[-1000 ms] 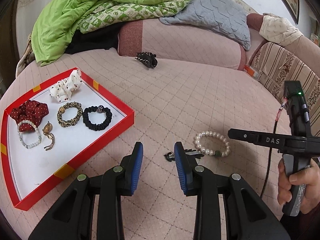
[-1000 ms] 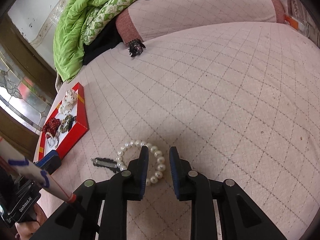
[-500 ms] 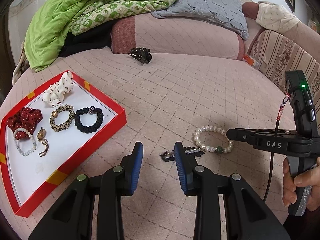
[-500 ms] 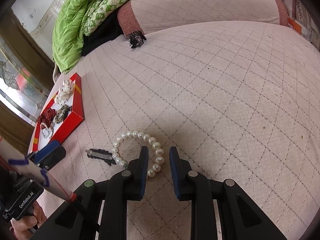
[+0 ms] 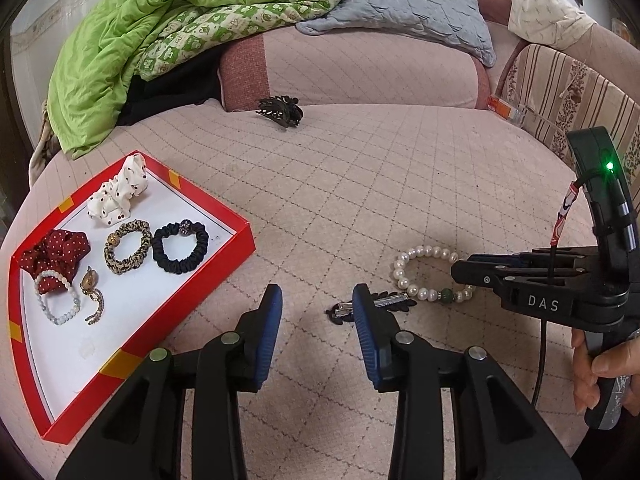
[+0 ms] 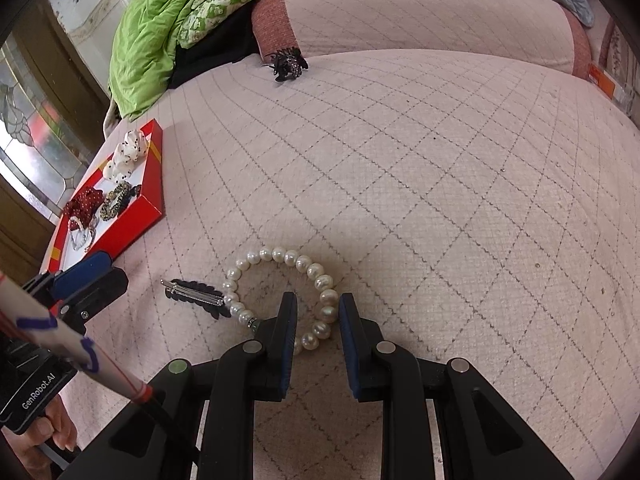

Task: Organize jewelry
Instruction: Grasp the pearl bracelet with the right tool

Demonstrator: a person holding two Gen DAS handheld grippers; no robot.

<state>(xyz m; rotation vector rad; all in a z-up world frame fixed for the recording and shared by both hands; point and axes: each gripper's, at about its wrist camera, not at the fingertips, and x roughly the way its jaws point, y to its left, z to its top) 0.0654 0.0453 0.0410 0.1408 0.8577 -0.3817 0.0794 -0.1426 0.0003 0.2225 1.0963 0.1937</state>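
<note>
Between the right hand-held gripper's [image 6: 318, 314] spread, untouching pads, the pearl bracelet's [image 6: 316, 270] near arc.

left gripper [image 5: 316, 320]: black frame, blue ribbed pads, silver rivets on the arms
right gripper [image 6: 318, 322]: the same black frame with blue pads; "DAS" is printed in white on its side
right handle: a green light is lit; a black cable and a red-and-white tag are attached
left handle: marked "GenRobot.AI"
</note>
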